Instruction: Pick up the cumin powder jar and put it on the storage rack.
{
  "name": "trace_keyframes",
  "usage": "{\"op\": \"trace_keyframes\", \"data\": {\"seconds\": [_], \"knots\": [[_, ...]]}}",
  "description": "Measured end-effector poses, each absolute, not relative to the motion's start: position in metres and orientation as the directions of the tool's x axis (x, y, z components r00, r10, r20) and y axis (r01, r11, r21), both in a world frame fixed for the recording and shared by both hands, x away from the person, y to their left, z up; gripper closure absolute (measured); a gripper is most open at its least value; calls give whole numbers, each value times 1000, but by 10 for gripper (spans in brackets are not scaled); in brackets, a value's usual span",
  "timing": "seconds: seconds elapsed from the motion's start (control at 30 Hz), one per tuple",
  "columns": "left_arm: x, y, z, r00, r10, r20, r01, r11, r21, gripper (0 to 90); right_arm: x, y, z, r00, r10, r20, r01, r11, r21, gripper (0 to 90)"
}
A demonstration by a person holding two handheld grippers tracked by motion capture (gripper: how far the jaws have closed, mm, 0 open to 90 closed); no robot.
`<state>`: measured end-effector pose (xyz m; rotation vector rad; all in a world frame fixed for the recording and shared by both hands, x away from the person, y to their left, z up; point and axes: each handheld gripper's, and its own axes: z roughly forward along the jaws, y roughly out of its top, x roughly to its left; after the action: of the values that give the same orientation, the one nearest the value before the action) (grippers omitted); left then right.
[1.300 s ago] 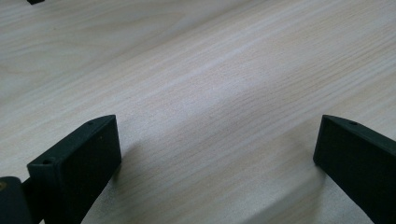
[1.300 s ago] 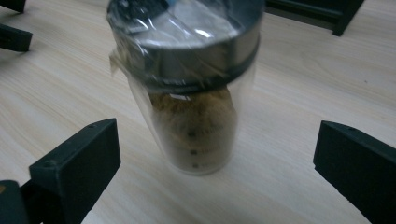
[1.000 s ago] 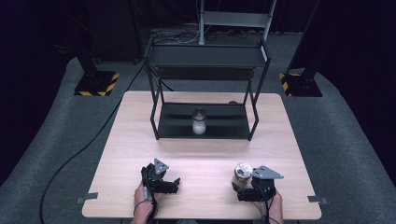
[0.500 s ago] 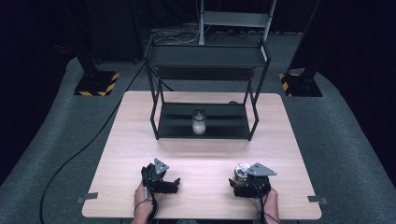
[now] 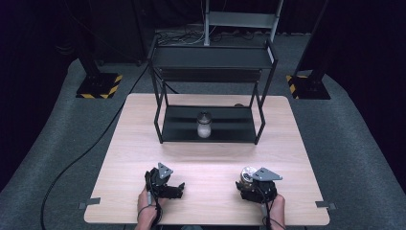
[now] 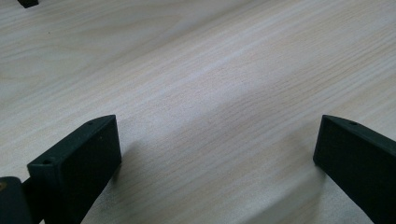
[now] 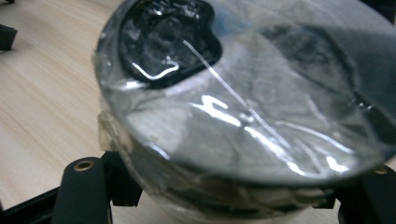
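The right gripper [image 5: 251, 184] has its jaws clamped on a foil-topped jar [image 7: 243, 116] sitting between them, the left gripper [image 6: 217, 154] spread wide over bare table [image 5: 210, 163], so carrying seems underway, likely toward the rack [image 5: 210, 124].

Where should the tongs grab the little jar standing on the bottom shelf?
Probably around the jar's round body, just below the lid. Come in level from the front, the person's side: the rack's top shelf covers it from above, and the posts stand at the corners, so the front is open. It stands upright.
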<state>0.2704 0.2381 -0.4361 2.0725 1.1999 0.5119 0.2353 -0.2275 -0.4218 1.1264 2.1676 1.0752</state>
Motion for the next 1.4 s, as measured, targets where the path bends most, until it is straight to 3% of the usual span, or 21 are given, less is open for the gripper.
{"op": "trace_keyframes", "data": {"seconds": [0.47,1.4], "knots": [[271,237,-436,493,870,0,602,-340,723,3,237,-233,-408,-548,836,-29,437,316,842,304],[272,236,-436,490,872,-3,604,-337,722,4,274,-226,-391,-565,824,-43,440,346,829,304]]}}
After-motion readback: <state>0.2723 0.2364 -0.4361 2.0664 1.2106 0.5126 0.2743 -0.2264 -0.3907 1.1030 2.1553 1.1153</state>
